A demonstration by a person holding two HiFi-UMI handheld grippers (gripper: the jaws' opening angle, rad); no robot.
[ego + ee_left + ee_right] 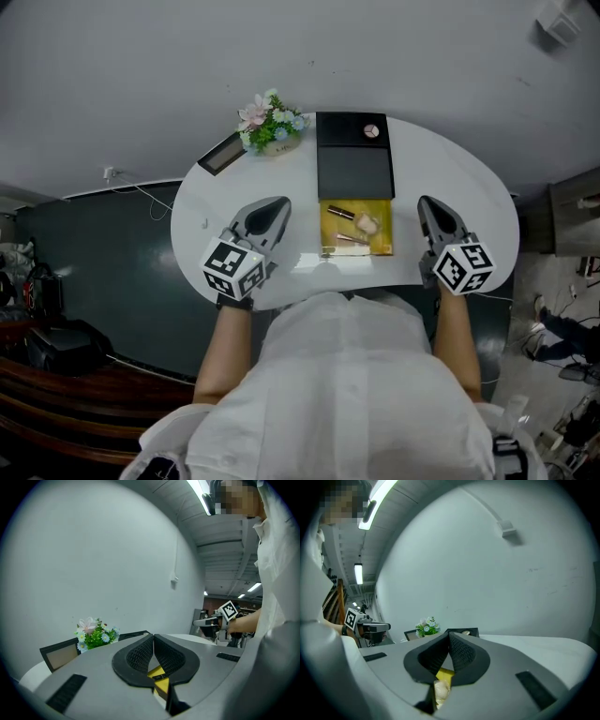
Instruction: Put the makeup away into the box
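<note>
An open box with a yellow lining (380,214) lies on the white table (469,187) right in front of me. Inside it are two slim makeup tubes (340,212) and a beige puff (367,224). Its black lid (354,164) lies flat behind it, with a small round compact (371,131) at its far corner. My left gripper (279,202) hovers left of the box, shut and empty. The right gripper (427,202) hovers right of it, also shut with nothing held. In both gripper views the jaws meet at their tips, left gripper (153,637), right gripper (449,634), with the yellow lining (159,672) (445,674) showing below them.
A small pot of flowers (270,122) and a dark picture frame (221,153) stand at the table's far left edge. A plain grey wall rises behind the table. Dark floor and cables lie to the left, more clutter to the right.
</note>
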